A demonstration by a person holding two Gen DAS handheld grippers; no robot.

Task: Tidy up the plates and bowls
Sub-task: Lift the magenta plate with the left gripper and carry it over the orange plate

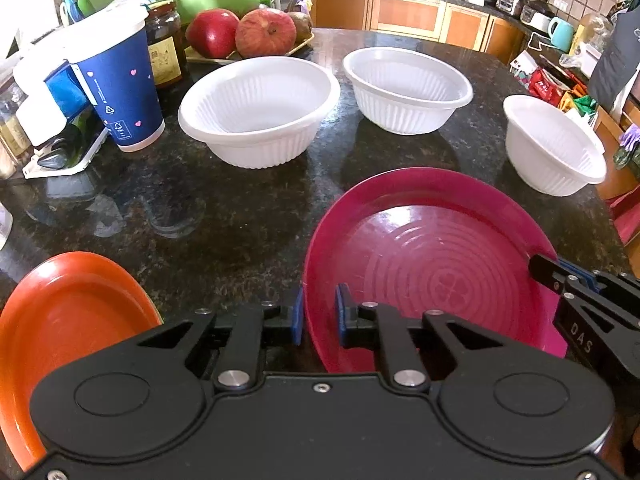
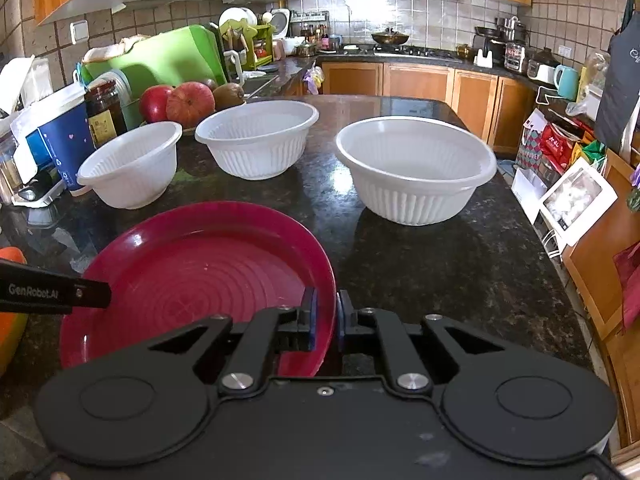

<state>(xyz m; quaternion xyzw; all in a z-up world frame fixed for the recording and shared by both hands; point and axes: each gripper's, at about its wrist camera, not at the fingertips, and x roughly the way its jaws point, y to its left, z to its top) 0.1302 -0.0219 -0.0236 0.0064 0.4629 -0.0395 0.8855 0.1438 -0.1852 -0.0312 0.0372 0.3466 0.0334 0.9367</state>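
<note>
A magenta plate [image 1: 432, 264] [image 2: 208, 272] rests on the dark granite counter [image 1: 224, 220]. My left gripper [image 1: 320, 316] is shut on its left rim, the blue pads on either side of the edge. At the opposite rim my right gripper [image 2: 326, 320] is shut on the same plate. Each view catches the other gripper's tip at the plate's far edge. An orange plate [image 1: 60, 320] lies to the left. Behind stand three white ribbed bowls: left [image 1: 256, 112] [image 2: 128, 168], middle [image 1: 404, 88] [image 2: 256, 140], right [image 1: 556, 148] [image 2: 416, 168].
At the counter's left stand a blue paper cup [image 1: 120, 92], a dark jar [image 1: 164, 44] and a tray of apples [image 1: 240, 32]. The counter's right edge [image 2: 532, 240] drops to shelves with bags and boxes. Kitchen cabinets run along the back.
</note>
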